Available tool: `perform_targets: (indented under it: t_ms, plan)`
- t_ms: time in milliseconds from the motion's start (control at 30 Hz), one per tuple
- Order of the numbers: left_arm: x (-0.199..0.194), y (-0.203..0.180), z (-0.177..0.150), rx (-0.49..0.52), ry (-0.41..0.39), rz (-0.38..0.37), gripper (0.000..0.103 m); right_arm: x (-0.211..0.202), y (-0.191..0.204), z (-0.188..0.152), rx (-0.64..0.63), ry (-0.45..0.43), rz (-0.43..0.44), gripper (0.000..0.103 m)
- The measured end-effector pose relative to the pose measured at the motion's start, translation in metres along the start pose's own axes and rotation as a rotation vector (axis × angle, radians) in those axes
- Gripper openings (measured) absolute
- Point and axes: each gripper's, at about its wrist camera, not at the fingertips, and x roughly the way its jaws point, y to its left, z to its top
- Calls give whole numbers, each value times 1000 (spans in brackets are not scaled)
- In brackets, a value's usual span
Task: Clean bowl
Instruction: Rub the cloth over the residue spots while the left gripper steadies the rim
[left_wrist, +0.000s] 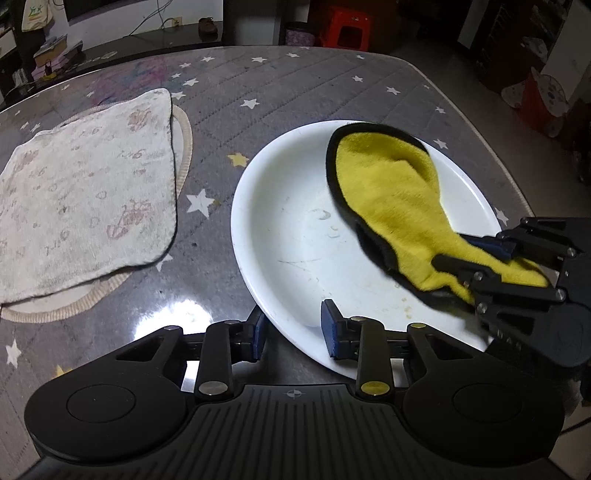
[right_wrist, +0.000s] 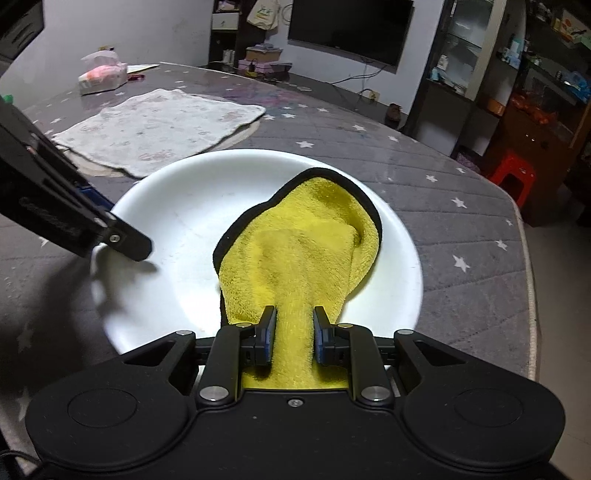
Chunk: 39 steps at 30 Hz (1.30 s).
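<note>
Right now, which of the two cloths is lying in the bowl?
The yellow cloth with the black edge: it lies in the white bowl, pinched by the right gripper. The pale patterned cloth lies flat on the table beyond the bowl, untouched.

I see the white bowl (left_wrist: 295, 236) upright near the tabletop's right edge, yellow cloth (left_wrist: 388, 192) draped inside it.

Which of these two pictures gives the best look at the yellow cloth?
The right wrist view: the yellow cloth lies straight ahead in the white bowl, and the right claw is seen pinching its bunched end. The left wrist view shows the cloth from the side, its near end partly hidden behind that claw.
</note>
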Motion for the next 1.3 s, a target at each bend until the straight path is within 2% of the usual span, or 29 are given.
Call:
perform_targets:
  t_ms: [567, 800, 933, 1300]
  plan:
    - [16, 14, 26, 71, 14, 9, 30, 31, -14, 19, 20, -40, -75, 22]
    - [27, 22, 44, 65, 11, 27, 29, 43, -16, 30, 35, -51, -84, 21]
    - [24, 20, 40, 67, 7, 31, 29, 47, -16, 33, 42, -53, -82, 22]
    - [13, 16, 20, -33, 19, 0, 30, 35, -10, 26, 59, -46, -58, 22]
